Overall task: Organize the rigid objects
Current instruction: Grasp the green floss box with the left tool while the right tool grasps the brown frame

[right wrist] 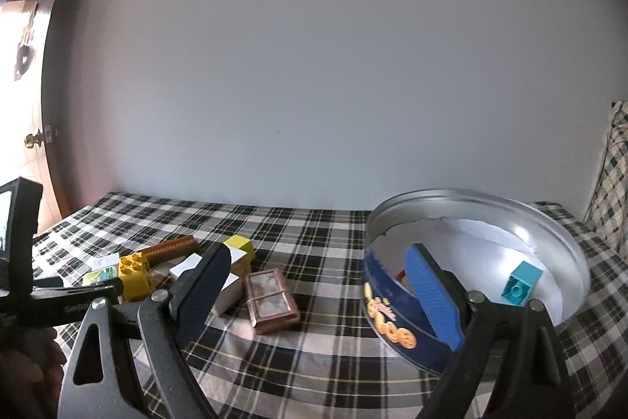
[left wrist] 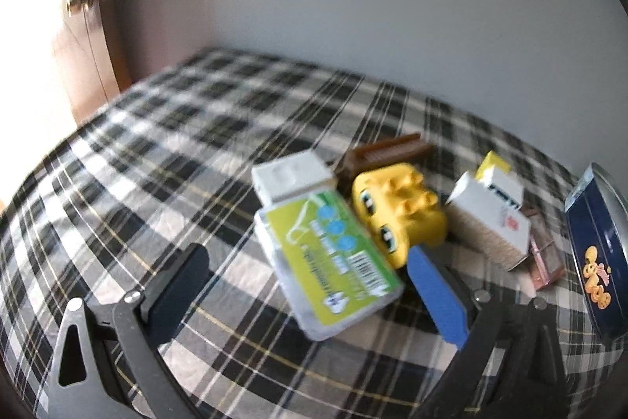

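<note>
Scene: plaid-covered surface against a plain pale wall.

Left gripper: jaws apart, nothing clamped. Clear case with green label lying flat between the two pads, touching neither as far as visible; white cap end pointing away toward the wall, long axis running from near-right to far-left in the left wrist view.

Yellow toy block with eyes: just beside the case on its right, studs facing up and right. Brown comb: behind the block, long axis roughly crosswise, teeth side up. White box with yellow end: right of the block, tilted, yellow end pointing away. Pink-framed flat case: touching the white box on its near-right side.

Right gripper: jaws wide apart, nothing between the pads but cloth and the tin's near wall; right pad over the rim of the round blue tin.

Shown only in the right wrist view: tin interior, silver wall, white liner, one teal block resting inside near the right side, studs facing the camera; a plaid cushion at far right; the left gripper body at the left edge.

Shown only in the left wrist view: label print on the case, face of the yellow block; tin reduced to its outer blue wall at the right edge.
</note>
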Motion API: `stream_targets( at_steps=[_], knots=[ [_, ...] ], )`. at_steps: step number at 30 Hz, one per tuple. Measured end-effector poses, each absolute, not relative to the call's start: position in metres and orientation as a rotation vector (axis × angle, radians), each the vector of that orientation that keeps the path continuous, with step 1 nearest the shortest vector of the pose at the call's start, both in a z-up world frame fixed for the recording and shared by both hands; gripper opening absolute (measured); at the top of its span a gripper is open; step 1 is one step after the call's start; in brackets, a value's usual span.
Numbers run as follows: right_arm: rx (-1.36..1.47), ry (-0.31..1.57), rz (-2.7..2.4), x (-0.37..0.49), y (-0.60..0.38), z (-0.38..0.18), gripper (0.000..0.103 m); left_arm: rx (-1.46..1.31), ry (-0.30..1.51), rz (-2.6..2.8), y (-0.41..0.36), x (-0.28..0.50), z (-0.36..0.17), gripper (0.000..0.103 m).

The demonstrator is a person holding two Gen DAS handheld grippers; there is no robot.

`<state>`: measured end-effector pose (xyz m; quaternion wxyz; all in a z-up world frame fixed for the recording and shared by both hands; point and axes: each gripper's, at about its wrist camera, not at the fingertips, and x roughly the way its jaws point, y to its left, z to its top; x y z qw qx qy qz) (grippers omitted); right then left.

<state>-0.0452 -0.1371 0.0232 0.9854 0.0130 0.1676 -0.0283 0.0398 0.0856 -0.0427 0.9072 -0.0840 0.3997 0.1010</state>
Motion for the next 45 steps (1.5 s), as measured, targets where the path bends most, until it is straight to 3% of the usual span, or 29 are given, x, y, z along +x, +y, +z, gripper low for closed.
stream_targets(
  at_steps=[16, 17, 18, 19, 21, 29, 33, 37, 38, 40, 42, 45],
  knots=[
    [0.081, 0.549, 0.009, -0.001, -0.121, 0.004, 0.092, -0.126, 0.932, 0.110, 0.134, 0.051, -0.057, 0.101],
    [0.075, 0.556, 0.016, 0.001, -0.119, 0.003, 0.092, -0.108, 0.933, 0.105, 0.133, 0.051, -0.057, 0.098],
    [0.065, 0.567, 0.021, 0.003, -0.116, 0.002, 0.092, -0.094, 0.929, 0.109, 0.136, 0.053, -0.057, 0.087],
    [0.055, 0.575, 0.023, 0.004, -0.114, 0.001, 0.092, -0.080, 0.921, 0.111, 0.135, 0.052, -0.056, 0.070],
    [0.032, 0.589, 0.032, 0.006, -0.109, 0.000, 0.092, -0.073, 0.908, 0.095, 0.137, 0.050, -0.054, 0.059],
    [0.030, 0.672, 0.029, 0.010, -0.114, -0.008, 0.091, -0.088, 0.906, 0.081, 0.137, 0.051, -0.055, 0.058],
    [0.015, 0.729, 0.041, 0.020, -0.111, -0.015, 0.091, -0.048, 0.927, 0.037, 0.129, 0.054, -0.057, 0.083],
    [-0.039, 0.773, 0.008, 0.036, -0.103, -0.021, 0.091, -0.046, 0.928, 0.018, 0.130, 0.056, -0.058, 0.082],
    [-0.045, 0.788, 0.005, 0.039, -0.102, -0.023, 0.090, -0.047, 0.927, 0.014, 0.131, 0.056, -0.057, 0.081],
    [-0.062, 0.842, 0.006, 0.047, -0.099, -0.030, 0.083, -0.054, 0.917, 0.028, 0.133, 0.054, -0.056, 0.069],
    [-0.071, 0.884, 0.015, 0.054, -0.096, -0.037, 0.066, -0.068, 0.908, 0.040, 0.136, 0.053, -0.055, 0.057],
    [-0.052, 0.901, 0.054, 0.056, -0.096, -0.040, 0.056, -0.081, 0.902, 0.035, 0.140, 0.052, -0.055, 0.054]
  ],
)
